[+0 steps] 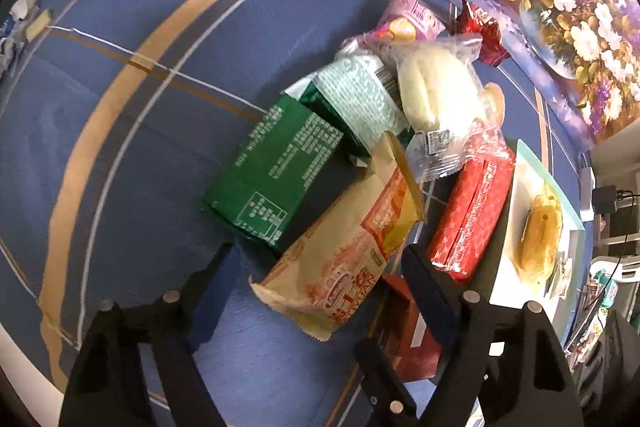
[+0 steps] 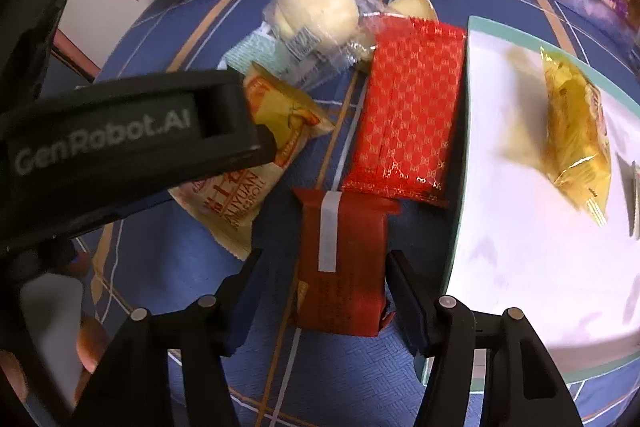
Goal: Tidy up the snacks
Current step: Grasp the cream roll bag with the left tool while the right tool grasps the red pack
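Your right gripper [image 2: 324, 291] stands wide open astride the dark red packet [image 2: 340, 263], pads not yet touching; you're at the grasp step; close, lift, carry to the white tray [image 2: 520, 267] at three o'clock; your left gripper [image 1: 316, 291], also open and empty, hovers over the beige packet [image 1: 340, 259].

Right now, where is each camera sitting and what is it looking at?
Left wrist: on the left gripper, looking down at the beige bread bag between its open jaws.
Right wrist: on the right gripper, looking down at the dark red packet between its open jaws, with the other gripper's body on the left.
Both show the red patterned packet.
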`<state>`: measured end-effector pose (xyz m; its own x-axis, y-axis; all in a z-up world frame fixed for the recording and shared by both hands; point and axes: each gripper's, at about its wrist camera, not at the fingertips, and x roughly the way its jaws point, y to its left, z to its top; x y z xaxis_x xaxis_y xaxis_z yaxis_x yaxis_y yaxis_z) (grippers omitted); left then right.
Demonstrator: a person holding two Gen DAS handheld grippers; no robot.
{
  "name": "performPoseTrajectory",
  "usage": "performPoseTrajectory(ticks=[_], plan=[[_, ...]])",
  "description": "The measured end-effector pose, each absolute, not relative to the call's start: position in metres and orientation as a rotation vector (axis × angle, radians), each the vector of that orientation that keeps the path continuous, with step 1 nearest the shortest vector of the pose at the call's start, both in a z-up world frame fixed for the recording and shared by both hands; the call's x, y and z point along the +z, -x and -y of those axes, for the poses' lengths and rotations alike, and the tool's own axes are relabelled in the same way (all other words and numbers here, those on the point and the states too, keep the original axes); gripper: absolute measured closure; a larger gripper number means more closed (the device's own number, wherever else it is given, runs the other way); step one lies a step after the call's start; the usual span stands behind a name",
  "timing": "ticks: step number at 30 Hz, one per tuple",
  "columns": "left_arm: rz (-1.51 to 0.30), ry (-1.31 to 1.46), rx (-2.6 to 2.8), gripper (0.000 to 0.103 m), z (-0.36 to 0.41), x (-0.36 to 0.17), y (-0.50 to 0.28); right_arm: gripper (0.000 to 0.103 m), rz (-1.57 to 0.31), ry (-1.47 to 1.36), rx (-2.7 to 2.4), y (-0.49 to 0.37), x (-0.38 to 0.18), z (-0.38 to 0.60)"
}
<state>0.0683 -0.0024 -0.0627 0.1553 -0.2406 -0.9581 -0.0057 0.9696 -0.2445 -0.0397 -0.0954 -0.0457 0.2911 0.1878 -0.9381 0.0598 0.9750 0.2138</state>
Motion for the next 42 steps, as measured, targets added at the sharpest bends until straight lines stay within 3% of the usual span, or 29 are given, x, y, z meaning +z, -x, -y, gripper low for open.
performPoseTrajectory(ticks=[6, 11, 25, 42], plan=[[-1.423, 0.259, -0.167, 0.033, 0.001, -0.07, -0.072, 0.04, -1.272, -0.201, 0.084, 0.041, -0.047, 0.087], [-1.428, 0.307, -0.163, 0.042, -0.01, -0.069, -0.07, 0.057, -1.264, -0.191, 0.057, 0.036, -0.051, 0.085], [-1.436, 0.374, -0.171, 0.064, -0.028, -0.064, -0.058, 0.058, -1.265, -0.2, 0.061, 0.035, -0.05, 0.085], [-1.444, 0.424, -0.176, 0.064, -0.025, -0.075, -0.06, 0.059, -1.249, -0.051, 0.036, 0.033, -0.059, 0.063]])
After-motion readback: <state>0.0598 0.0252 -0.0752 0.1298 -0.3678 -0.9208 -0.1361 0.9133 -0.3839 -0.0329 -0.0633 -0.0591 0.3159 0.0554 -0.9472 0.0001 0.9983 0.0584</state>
